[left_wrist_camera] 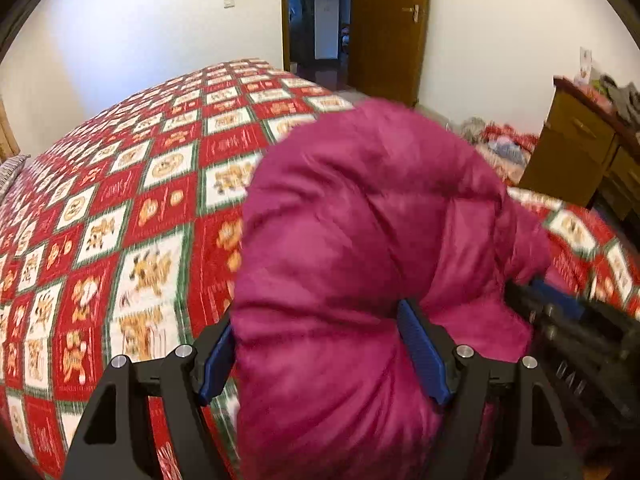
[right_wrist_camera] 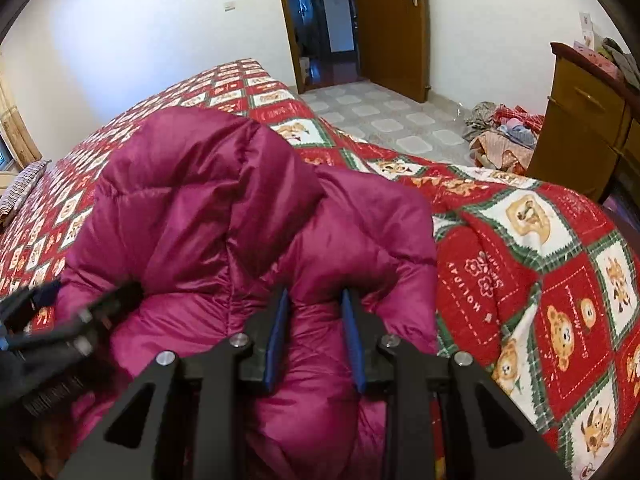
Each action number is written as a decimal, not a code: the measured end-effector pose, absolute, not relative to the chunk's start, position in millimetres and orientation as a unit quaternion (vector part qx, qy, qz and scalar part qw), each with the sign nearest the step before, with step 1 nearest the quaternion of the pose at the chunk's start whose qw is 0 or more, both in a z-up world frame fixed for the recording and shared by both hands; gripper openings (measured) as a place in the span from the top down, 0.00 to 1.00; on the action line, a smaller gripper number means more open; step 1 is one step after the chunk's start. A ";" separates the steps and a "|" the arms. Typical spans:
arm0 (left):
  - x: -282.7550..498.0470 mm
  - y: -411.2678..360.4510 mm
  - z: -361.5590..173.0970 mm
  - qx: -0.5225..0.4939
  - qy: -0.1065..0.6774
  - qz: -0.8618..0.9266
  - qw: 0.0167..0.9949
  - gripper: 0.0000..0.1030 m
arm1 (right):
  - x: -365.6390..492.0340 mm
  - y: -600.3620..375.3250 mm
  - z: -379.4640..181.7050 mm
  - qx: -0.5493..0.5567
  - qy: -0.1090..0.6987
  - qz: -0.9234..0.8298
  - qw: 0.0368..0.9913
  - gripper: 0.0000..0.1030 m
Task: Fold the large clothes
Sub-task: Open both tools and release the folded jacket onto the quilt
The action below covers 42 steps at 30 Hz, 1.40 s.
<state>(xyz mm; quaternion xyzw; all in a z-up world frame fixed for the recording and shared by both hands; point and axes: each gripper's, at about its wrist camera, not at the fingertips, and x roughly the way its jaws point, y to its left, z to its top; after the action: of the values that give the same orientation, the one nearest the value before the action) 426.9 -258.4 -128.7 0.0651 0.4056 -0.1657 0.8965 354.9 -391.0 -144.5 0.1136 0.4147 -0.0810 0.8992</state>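
Note:
A puffy magenta down jacket (left_wrist_camera: 360, 240) hangs bunched over the near edge of the bed. My left gripper (left_wrist_camera: 320, 344) has its blue pads spread wide with a thick roll of the jacket filling the gap between them. My right gripper (right_wrist_camera: 316, 332) is shut on a fold of the same jacket (right_wrist_camera: 240, 208), which bulges up between and around its blue pads. The right gripper also shows blurred at the right of the left wrist view (left_wrist_camera: 560, 320). The left gripper shows blurred at the left of the right wrist view (right_wrist_camera: 68, 320).
The bed has a red, white and green bear-patterned quilt (left_wrist_camera: 140, 220), also in the right wrist view (right_wrist_camera: 520, 260). A wooden dresser (right_wrist_camera: 592, 120) stands at right. A heap of clothes (right_wrist_camera: 504, 136) lies on the tiled floor. An open wooden door (right_wrist_camera: 392, 24) is behind.

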 end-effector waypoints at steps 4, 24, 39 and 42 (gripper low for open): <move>456.1 -264.3 -130.5 0.055 0.421 -0.160 0.891 0.22 | 358.3 -387.2 -145.9 0.105 0.423 -0.084 0.896 0.71; 426.9 -256.7 -138.7 0.074 0.441 -0.194 0.873 0.03 | 358.8 -378.4 -146.1 0.085 0.428 -0.099 0.895 0.71; 311.8 -201.7 -113.6 0.114 0.385 -0.174 0.899 0.03 | 224.2 -336.1 -101.0 0.104 0.365 -0.129 0.916 0.42; 296.2 -195.5 -114.2 0.117 0.381 -0.169 0.901 0.03 | 203.9 -329.1 -103.0 0.107 0.367 -0.135 0.914 0.42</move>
<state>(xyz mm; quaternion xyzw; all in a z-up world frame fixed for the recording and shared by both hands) 296.2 -195.5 -114.2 0.1168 0.3813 -0.1695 0.9013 203.9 -329.1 -103.0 0.1071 0.3666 -0.1352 0.9143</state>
